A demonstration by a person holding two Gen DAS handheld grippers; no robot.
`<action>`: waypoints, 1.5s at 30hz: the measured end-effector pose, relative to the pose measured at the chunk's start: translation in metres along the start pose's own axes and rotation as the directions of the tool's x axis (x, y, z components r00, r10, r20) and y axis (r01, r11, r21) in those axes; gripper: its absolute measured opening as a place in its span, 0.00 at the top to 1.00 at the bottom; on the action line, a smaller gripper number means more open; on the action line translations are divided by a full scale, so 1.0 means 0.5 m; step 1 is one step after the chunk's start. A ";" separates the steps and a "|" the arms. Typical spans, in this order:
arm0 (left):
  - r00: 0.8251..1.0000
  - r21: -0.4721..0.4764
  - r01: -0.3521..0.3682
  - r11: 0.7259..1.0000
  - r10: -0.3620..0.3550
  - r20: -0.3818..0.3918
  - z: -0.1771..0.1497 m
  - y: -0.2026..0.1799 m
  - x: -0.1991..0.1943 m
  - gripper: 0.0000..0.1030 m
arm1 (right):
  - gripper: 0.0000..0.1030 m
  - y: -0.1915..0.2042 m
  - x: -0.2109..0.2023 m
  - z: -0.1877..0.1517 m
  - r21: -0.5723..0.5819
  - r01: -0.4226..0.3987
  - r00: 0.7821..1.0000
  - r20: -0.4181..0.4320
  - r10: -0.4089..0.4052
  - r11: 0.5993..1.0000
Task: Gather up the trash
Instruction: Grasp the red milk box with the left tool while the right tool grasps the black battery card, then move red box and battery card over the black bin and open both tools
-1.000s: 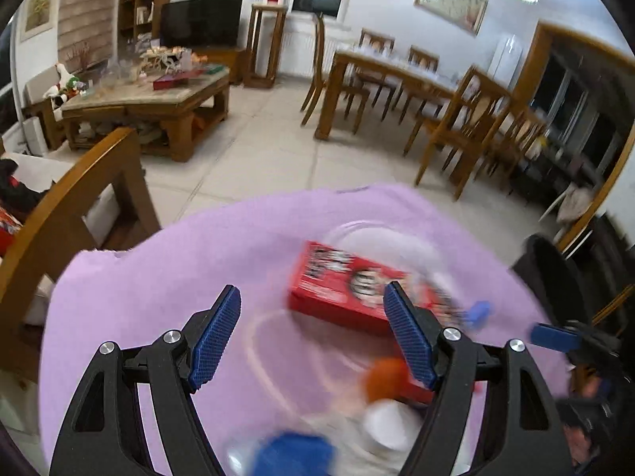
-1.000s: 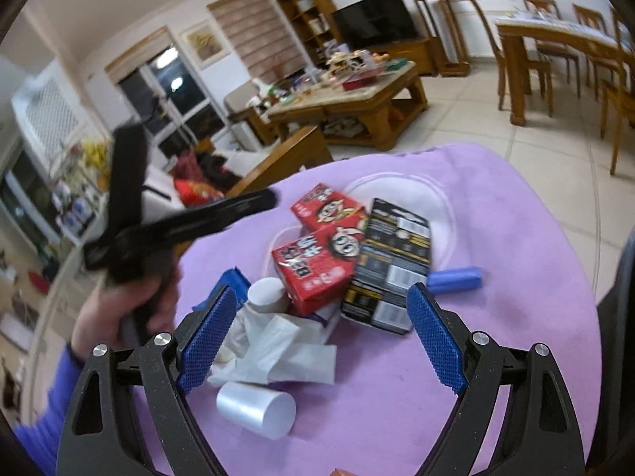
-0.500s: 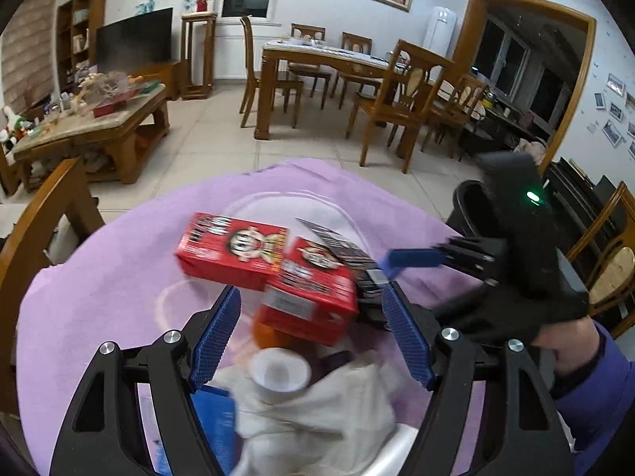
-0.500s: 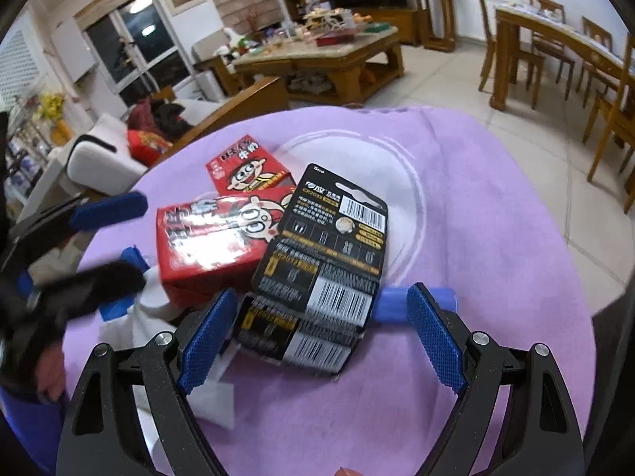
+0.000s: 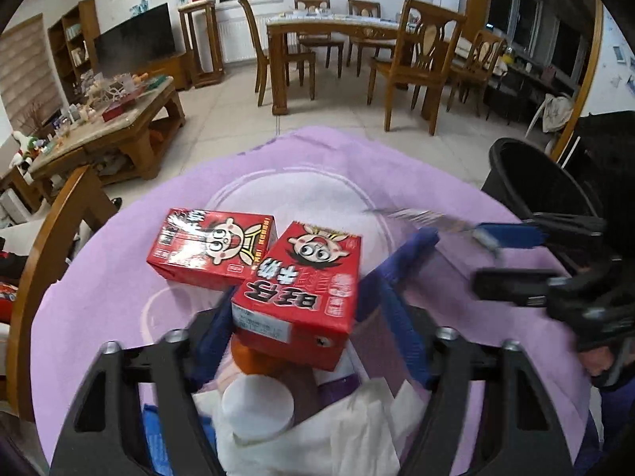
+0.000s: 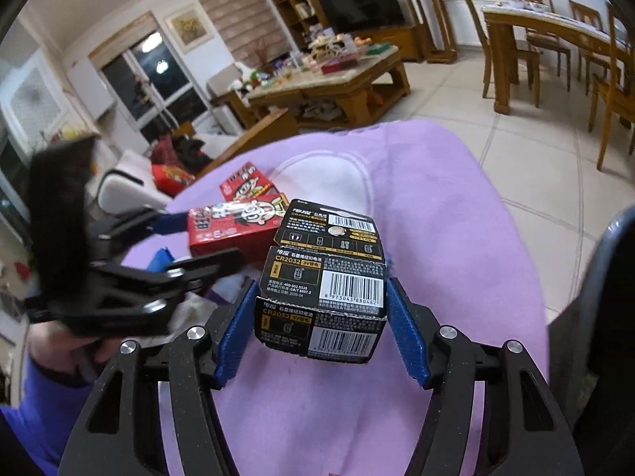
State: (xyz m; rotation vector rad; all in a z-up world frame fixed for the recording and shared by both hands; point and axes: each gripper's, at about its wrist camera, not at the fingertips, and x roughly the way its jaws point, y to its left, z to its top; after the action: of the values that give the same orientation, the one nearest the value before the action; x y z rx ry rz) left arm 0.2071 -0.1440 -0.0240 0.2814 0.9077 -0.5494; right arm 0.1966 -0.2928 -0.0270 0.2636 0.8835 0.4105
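My left gripper (image 5: 305, 321) is shut on a red milk carton (image 5: 301, 281) and holds it above the purple cloth (image 5: 317, 166). A second red carton (image 5: 214, 244) lies just behind it. Below the held carton are an orange cap (image 5: 254, 357), a white cup (image 5: 258, 400) and crumpled tissue (image 5: 337, 436). My right gripper (image 6: 321, 317) is shut on a black battery pack (image 6: 325, 285), lifted off the cloth. The left gripper (image 6: 190, 254) shows at left in the right wrist view, with its red carton (image 6: 234, 222).
A black trash bin (image 5: 535, 186) stands at the table's right edge; its rim (image 6: 611, 277) shows in the right wrist view. A wooden chair back (image 5: 51, 246) is at the left edge. A coffee table and a dining set stand beyond.
Both grippers have closed: the left on the nearer red carton, the right on the battery pack. Both things are now lifted off the cloth.
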 end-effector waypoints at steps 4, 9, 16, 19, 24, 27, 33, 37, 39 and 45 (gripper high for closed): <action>1.000 -0.046 0.006 0.999 -0.006 0.002 -0.005 0.006 0.009 0.52 | 0.38 -0.019 -0.049 -0.013 0.027 -0.008 0.999 0.046 0.007 1.000; 0.995 -0.103 0.042 0.994 -0.032 0.092 -0.009 0.008 -0.029 0.52 | 0.38 -0.029 -0.091 -0.031 0.057 -0.025 0.996 0.083 0.021 0.998; 0.962 -0.154 0.100 0.983 -0.056 0.267 -0.009 -0.031 -0.137 0.52 | 0.38 -0.026 -0.177 -0.058 0.073 -0.083 0.981 0.182 0.069 0.994; 0.947 -0.159 0.128 0.979 -0.074 0.312 -0.003 -0.057 -0.162 0.52 | 0.38 -0.032 -0.232 -0.067 0.075 -0.097 0.969 0.236 0.077 0.992; 0.929 -0.143 0.194 0.971 -0.135 0.343 0.015 -0.128 -0.167 0.52 | 0.38 -0.074 -0.342 -0.093 0.103 -0.087 0.943 0.328 0.049 0.991; 0.924 -0.123 0.228 0.966 -0.174 0.341 0.030 -0.186 -0.154 0.52 | 0.38 -0.120 -0.400 -0.114 0.138 -0.072 0.931 0.366 0.017 0.988; 0.910 -0.088 0.322 0.943 -0.283 0.303 0.068 -0.307 -0.092 0.52 | 0.38 -0.251 -0.503 -0.183 0.244 -0.032 0.913 0.401 -0.071 0.969; 0.905 -0.063 0.361 0.931 -0.333 0.266 0.087 -0.380 -0.044 0.52 | 0.38 -0.341 -0.545 -0.237 0.328 -0.007 0.908 0.398 -0.132 0.945; 0.904 -0.053 0.377 0.925 -0.355 0.239 0.096 -0.417 -0.011 0.52 | 0.38 -0.373 -0.556 -0.264 0.364 0.002 0.907 0.392 -0.155 0.931; 0.913 -0.044 0.383 0.923 -0.371 0.170 0.099 -0.480 0.062 0.52 | 0.37 -0.471 -0.566 -0.328 0.439 0.009 0.911 0.366 -0.188 0.899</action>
State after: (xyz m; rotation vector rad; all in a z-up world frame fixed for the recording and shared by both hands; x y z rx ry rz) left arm 0.1206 -0.3755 -0.0201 -0.0120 0.8291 -0.8810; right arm -0.0371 -0.6213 -0.0226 0.6829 0.5666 0.0483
